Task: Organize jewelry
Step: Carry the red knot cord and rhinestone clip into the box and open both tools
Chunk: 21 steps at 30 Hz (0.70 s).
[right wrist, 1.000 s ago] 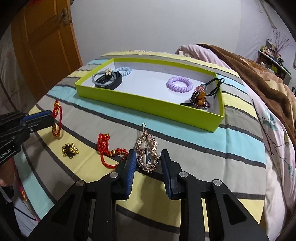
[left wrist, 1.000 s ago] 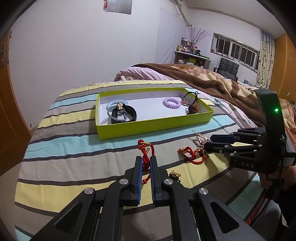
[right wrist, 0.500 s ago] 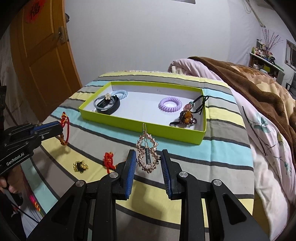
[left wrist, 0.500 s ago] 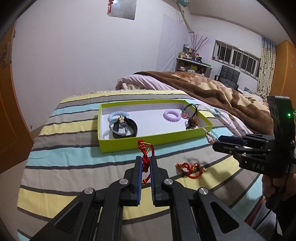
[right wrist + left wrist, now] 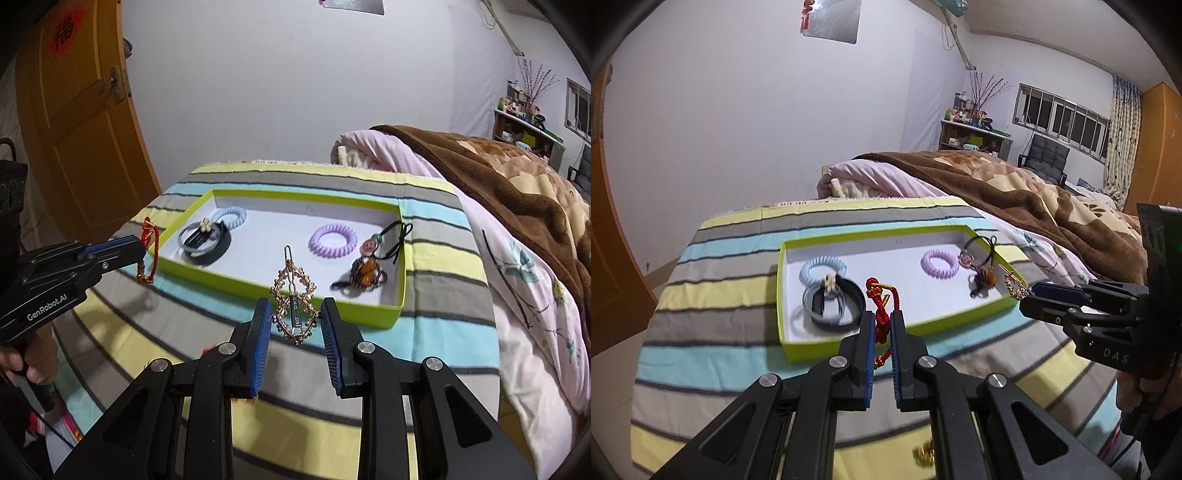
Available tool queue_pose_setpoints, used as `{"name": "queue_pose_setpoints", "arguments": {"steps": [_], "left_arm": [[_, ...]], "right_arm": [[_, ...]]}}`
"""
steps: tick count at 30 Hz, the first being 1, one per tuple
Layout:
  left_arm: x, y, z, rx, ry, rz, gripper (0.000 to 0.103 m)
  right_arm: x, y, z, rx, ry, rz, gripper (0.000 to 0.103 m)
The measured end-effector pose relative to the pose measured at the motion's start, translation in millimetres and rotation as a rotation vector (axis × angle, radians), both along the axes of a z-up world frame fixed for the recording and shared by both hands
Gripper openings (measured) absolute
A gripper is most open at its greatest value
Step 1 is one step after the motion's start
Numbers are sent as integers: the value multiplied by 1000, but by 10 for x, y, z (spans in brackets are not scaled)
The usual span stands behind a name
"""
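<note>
The left tongs (image 5: 882, 325) grip a red cord (image 5: 881, 306), held above the near edge of the green tray (image 5: 798, 350). The right tongs (image 5: 295, 325) grip a gold hairpin (image 5: 294, 306) just before the tray on the bed (image 5: 436, 266).

Left gripper (image 5: 882, 328): black linkage arms, silver screws behind blue ribbed pads.
Right gripper (image 5: 295, 317): same build, "DAS" lettering.

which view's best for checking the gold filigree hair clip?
Right wrist view. The gold filigree hair clip sits centred and sharp between the right hand-held gripper fingers, its whole outline and clasp readable. The left wrist view shows the clip only small and edge-on at that gripper's tips, beside the lime-green tray.
</note>
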<state>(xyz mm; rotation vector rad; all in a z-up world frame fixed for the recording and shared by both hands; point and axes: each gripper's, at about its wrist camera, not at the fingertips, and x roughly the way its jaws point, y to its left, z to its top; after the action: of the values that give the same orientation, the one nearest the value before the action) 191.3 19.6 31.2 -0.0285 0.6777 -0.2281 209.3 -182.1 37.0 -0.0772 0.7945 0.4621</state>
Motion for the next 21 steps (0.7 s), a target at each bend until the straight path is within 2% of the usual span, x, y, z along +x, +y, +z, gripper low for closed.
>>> {"name": "queue_pose_setpoints", "arguments": {"steps": [10,21], "left_arm": [[611,-74,-66,27,34,0,7],[1254,-120,-288,42,100,18,7]], "right_arm": [[453,63,-32,-14,6,-22,28],[1055,162,-258,-54,51,-52,28]]}}
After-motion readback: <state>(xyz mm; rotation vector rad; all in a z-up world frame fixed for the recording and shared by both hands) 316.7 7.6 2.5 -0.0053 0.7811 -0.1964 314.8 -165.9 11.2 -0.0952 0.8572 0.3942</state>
